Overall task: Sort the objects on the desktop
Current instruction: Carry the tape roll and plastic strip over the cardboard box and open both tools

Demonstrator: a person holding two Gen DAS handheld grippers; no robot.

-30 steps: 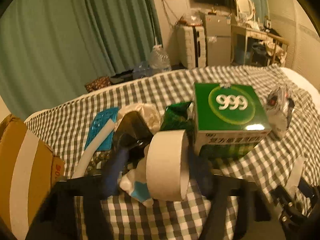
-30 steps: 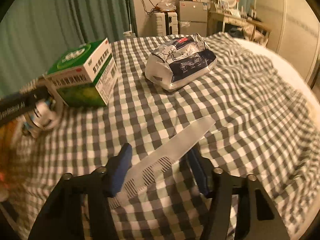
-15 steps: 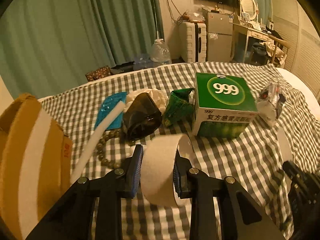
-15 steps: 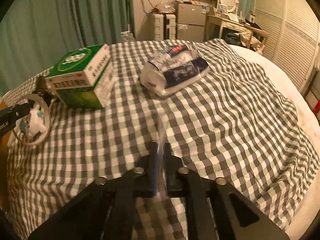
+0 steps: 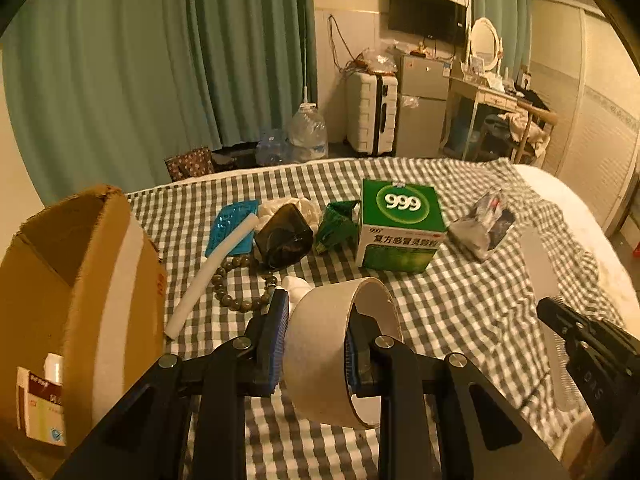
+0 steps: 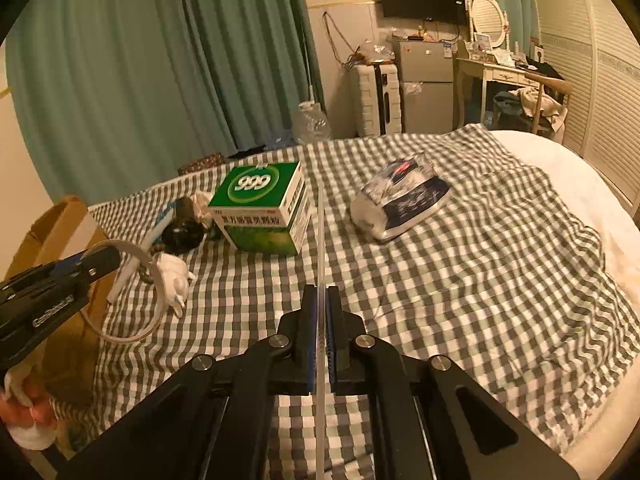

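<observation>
My left gripper (image 5: 318, 312) is shut on a roll of beige tape (image 5: 320, 356), held edge-up above the checked cloth (image 5: 460, 312). An open cardboard box (image 5: 100, 280) stands just to its left. The right wrist view shows that same left gripper (image 6: 96, 260) with the tape ring (image 6: 138, 334) beside the box. My right gripper (image 6: 320, 292) is shut on a thin white plastic comb (image 6: 320, 240), seen edge-on and pointing away. From the left wrist view the comb (image 5: 538, 264) sticks up out of the right gripper (image 5: 580, 340).
On the cloth lie a green 999 box (image 5: 400, 224), a foil packet (image 5: 480, 224), a green pouch (image 5: 336, 228), a black container (image 5: 284, 236), a bead bracelet (image 5: 240, 300), a white foam tube (image 5: 212, 272), a blue packet (image 5: 232, 228) and a small white figure (image 6: 172, 280). The box holds a carton (image 5: 40, 408).
Both grippers rose. The left one closed on the tape roll, lifted it and drew back beside the cardboard box. The right one closed on the comb and raised it off the cloth.
</observation>
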